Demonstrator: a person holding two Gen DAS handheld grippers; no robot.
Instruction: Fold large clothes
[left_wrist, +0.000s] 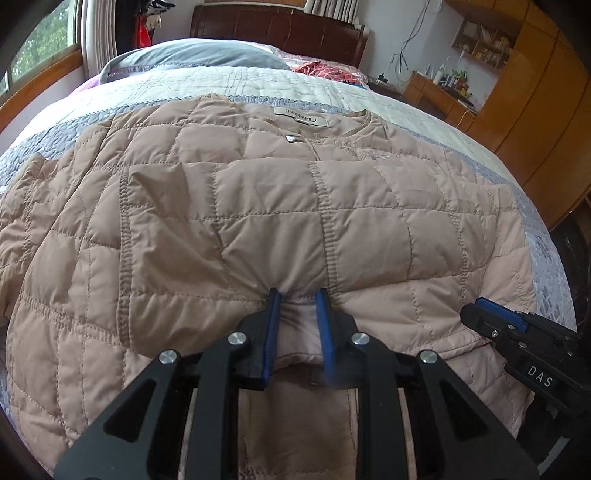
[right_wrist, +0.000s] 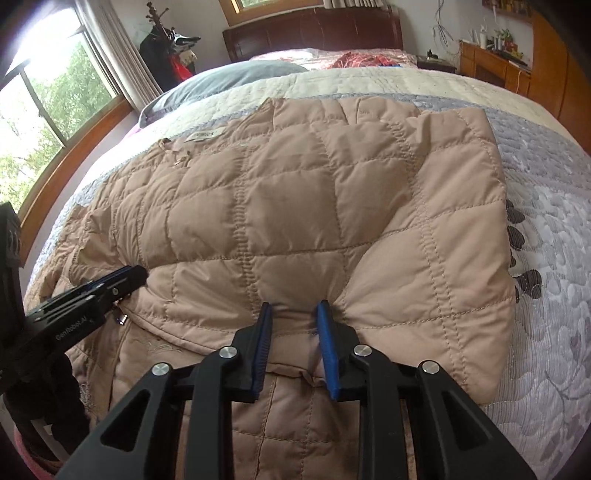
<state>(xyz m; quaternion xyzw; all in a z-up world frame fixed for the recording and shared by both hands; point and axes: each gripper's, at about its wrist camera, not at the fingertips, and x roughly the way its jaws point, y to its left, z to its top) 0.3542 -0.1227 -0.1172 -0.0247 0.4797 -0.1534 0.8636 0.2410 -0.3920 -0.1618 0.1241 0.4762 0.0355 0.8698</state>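
We clamp both the left gripper (left_wrist: 298, 295) and right gripper (right_wrist: 295, 308) on the jacket (left_wrist: 258, 206) hem at lower centre, likely to fold it upward evenly.

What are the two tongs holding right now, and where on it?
Both grip the beige quilted padded jacket by its folded near edge: left tongs toward the middle, right tongs nearer the jacket's right side, fabric bunched between the blue pads.
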